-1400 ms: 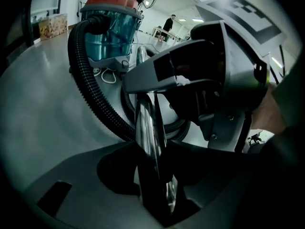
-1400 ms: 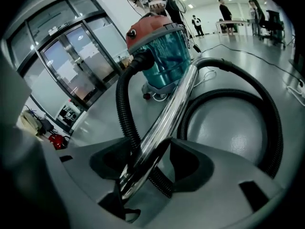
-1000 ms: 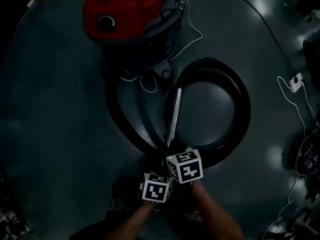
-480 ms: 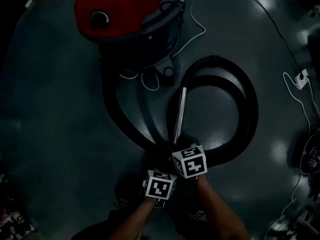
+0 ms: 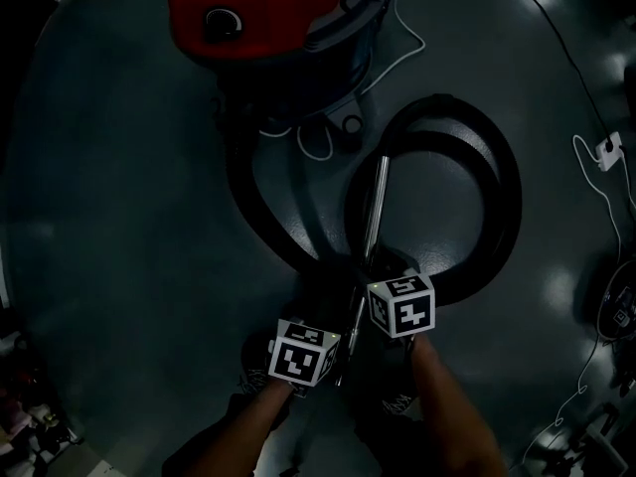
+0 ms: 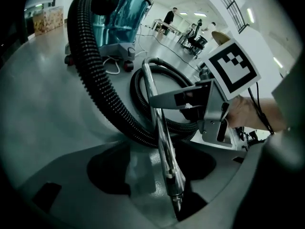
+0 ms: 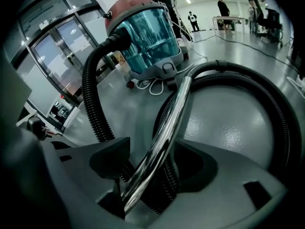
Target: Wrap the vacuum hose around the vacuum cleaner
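Right now the chrome metal wand tube [image 5: 376,207] has its long axis running almost straight away from the person. Its near end sits between the two grippers and its far end points toward the red-topped vacuum cleaner with a clear blue canister [image 5: 268,18]. In the head view it leans slightly to the right as it goes up the picture.

The left gripper [image 6: 155,168] has just been opening its jaws, and they now stand as wide as they go. The tube's tapered near end lies in the gap between them, and neither pad presses on it.

The right gripper [image 7: 150,168] sits further along the tube. Its jaws are also spread wide. The tube crosses the gap on a slant, close to one jaw's inner edge, with a stretch of the black ribbed vacuum hose [image 5: 502,197] beneath it. Nothing is clamped.

The hose leaves the cleaner's near side and sweeps in an arc over the glossy grey floor [image 5: 119,217] toward the grippers. It then curls into a wide loop on the right and meets the tube's far end near the cleaner's base. It lies on the floor beside the cleaner, not wound around it.

A thin white cord [image 5: 313,152] lies in small loops at the foot of the cleaner.
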A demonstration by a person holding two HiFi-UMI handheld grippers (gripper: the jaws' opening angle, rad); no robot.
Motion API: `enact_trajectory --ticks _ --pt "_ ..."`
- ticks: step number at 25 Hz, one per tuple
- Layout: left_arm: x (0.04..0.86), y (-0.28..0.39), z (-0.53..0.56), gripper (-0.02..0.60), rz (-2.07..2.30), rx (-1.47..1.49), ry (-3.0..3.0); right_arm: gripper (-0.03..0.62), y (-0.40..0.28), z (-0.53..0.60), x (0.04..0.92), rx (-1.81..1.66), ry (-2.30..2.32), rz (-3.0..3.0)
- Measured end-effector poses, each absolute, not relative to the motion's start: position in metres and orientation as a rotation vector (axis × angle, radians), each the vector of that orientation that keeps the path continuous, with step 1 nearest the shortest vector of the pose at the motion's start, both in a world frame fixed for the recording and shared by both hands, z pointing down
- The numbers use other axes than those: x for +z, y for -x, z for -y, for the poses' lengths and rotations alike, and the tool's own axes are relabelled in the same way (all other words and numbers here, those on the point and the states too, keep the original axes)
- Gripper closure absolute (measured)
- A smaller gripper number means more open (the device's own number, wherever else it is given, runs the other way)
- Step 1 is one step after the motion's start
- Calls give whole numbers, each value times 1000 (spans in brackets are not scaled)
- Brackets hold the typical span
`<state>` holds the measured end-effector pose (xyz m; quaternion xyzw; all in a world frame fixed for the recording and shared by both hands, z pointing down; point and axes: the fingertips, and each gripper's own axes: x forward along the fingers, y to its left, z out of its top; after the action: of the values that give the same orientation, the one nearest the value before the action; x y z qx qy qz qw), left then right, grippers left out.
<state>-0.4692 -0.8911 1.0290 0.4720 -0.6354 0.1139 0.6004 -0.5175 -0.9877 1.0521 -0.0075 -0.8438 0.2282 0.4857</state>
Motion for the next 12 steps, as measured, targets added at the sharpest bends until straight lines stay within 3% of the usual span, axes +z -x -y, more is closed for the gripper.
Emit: enact_trajectory --ticks 6,12 --pt "952 472 924 300 1481 342 -1316 326 500 1001 977 587 -7 2108" --pt "849 477 967 483 1570 426 -1465 327 485 1011 850 665 22 2276"
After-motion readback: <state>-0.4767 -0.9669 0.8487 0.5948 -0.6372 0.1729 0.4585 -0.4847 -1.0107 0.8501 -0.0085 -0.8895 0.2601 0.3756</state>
